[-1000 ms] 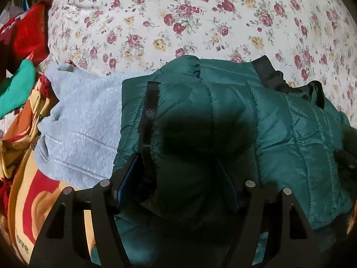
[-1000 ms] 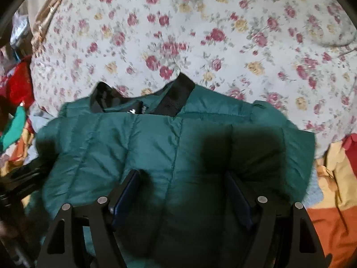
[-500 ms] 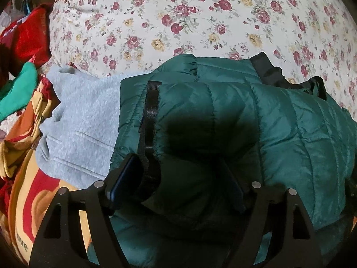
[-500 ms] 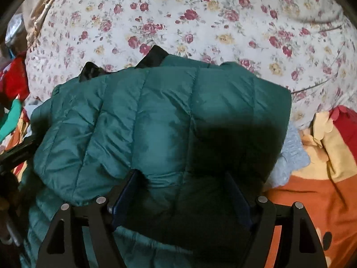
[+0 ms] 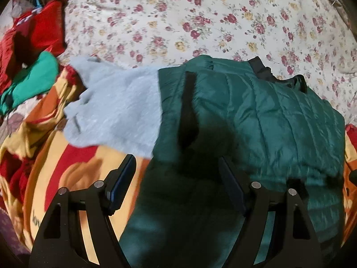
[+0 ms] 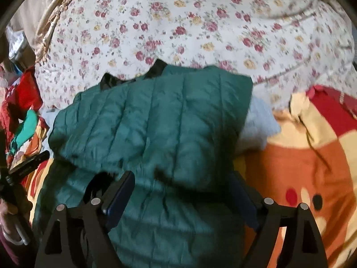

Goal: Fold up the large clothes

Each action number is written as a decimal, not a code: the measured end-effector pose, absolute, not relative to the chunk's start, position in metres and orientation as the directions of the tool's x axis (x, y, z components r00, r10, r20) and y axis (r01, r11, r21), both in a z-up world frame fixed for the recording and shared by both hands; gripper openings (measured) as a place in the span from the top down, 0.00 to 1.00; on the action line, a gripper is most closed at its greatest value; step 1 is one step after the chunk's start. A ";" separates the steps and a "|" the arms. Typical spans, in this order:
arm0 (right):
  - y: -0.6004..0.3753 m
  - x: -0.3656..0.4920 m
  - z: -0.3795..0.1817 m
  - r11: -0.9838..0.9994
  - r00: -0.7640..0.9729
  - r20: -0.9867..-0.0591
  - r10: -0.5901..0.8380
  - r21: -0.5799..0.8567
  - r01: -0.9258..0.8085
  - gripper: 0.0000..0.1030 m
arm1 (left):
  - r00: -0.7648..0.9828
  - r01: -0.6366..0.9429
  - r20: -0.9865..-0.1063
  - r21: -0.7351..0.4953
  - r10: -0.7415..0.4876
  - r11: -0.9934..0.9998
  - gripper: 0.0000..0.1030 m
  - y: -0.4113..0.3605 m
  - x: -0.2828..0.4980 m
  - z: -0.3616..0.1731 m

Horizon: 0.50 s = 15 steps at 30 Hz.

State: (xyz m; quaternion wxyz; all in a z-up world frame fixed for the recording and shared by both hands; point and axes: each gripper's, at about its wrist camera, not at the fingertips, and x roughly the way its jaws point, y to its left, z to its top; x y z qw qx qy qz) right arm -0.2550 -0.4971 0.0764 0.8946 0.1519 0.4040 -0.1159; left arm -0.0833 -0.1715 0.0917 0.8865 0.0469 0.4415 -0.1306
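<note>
- One dark green quilted puffer jacket (image 5: 256,116) lies on the bed, folded over on itself, resting partly on the floral bedsheet (image 5: 200,22) and partly on the orange, red and yellow cartoon blanket (image 6: 308,167).
- Its black collar (image 6: 156,70) points toward the far side of the bed; the quilting seams run from collar to hem, toward the cameras.
- One black strip (image 5: 189,102) runs along the jacket's left part, in the same direction.
- One light grey fleece garment (image 5: 116,109) sticks out from beneath the jacket to the left; a pale bit also shows at the right edge in the right wrist view.
- One red garment (image 5: 38,31) and one bright green garment (image 5: 31,82) lie at the far left.
- Left hand-held gripper (image 5: 176,165): fingers apart, over the jacket's left edge, clamping nothing.
- Right hand-held gripper (image 6: 180,183): fingers apart, jacket fabric lying between them, not clamped.
</note>
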 end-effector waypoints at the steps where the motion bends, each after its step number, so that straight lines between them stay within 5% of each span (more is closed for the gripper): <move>1: -0.495 -0.261 0.074 0.925 0.641 -0.763 -0.082 0.181 0.334 0.18 | 0.574 0.272 -0.796 -0.035 -0.191 0.962 0.25 -0.165 -0.090 0.092; 15: -0.466 -0.309 0.043 0.924 0.592 -0.804 -0.052 0.186 0.334 0.18 | 0.565 0.275 -0.807 -0.014 -0.173 0.961 0.25 -0.128 -0.144 0.088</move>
